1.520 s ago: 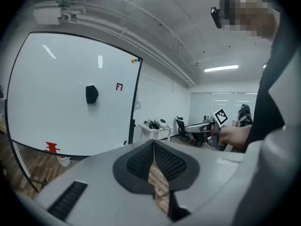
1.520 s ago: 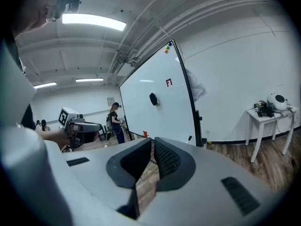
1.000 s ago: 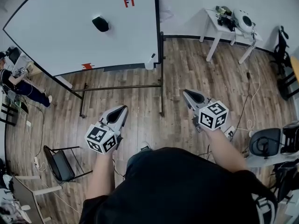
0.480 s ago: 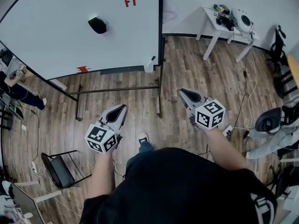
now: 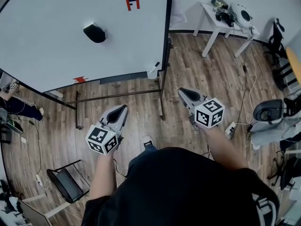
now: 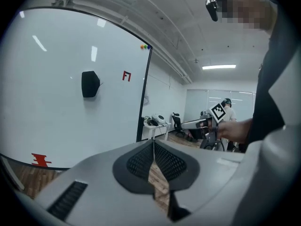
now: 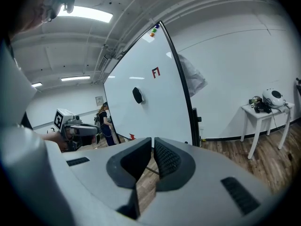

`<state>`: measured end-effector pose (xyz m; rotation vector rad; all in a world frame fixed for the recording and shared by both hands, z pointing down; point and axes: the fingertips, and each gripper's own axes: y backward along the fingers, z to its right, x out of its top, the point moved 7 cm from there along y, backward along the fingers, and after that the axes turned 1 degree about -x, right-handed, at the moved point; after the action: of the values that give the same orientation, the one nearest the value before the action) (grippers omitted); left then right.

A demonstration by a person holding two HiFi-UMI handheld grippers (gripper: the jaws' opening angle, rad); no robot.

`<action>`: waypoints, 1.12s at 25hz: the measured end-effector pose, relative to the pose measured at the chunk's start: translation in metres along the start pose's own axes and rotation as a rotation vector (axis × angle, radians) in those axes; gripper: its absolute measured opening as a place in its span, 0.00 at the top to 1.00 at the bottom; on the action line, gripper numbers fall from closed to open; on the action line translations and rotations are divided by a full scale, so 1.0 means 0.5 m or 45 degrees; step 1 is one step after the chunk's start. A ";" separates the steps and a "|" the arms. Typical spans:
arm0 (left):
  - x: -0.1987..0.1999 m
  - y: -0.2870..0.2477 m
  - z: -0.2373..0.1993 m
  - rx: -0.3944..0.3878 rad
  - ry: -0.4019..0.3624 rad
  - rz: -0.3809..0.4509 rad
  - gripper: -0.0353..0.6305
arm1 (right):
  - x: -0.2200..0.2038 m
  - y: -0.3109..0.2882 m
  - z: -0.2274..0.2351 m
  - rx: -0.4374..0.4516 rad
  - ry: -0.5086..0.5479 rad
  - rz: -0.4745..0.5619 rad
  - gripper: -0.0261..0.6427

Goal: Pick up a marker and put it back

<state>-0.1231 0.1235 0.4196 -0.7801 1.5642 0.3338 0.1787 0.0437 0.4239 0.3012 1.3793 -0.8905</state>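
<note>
**Both tools empty, marker out of reach at the board**

Nearest: the person stands upright with both forearms out at waist level. The left hand-held gripper (image 5: 123,109) and right hand-held gripper (image 5: 182,92) point forward over the wooden floor (image 5: 141,102).

- Left: clenched. Its own view shows the pads meeting at the tips with nothing between them, only floor visible through the gap lower down.
- Right: also clenched and empty, with the pad tips together.

Judgement: this is a neutral carrying pose. The tools are held level and well apart so neither blocks the other, and both aim toward the work area.

Middle distance: the whiteboard (image 5: 56,41) on its dark-framed stand leans across the left half of the head view. The marker (image 5: 154,70) is probably the small white piece with a dark tip at the board's lower right corner, just beside the stand's post. It is too small to be sure. It sits well apart from both tools, so the pick has not begun. An approach comes first, and the jaws must open before any grasp.

On the board: a black eraser (image 5: 95,33) and a red mark (image 5: 133,4).

Farthest: a white desk (image 5: 207,9) against the wall, carrying dark clutter and a round white device (image 5: 242,15).
</note>
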 end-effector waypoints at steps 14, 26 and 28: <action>0.024 -0.035 -0.183 -0.112 -0.001 -0.009 0.93 | 0.059 -0.145 -0.007 -0.107 -0.013 0.002 0.94; 0.030 -0.023 -0.282 -0.149 0.013 0.029 0.93 | 0.087 -0.235 -0.039 -0.142 0.009 -0.018 0.94; 0.032 -0.024 -0.289 -0.153 0.010 0.032 0.93 | 0.088 -0.241 -0.036 -0.152 0.005 -0.018 0.94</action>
<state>-0.2249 0.0197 0.4306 -0.8565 1.5735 0.4468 0.0794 -0.0390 0.4157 0.2022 1.4334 -0.8161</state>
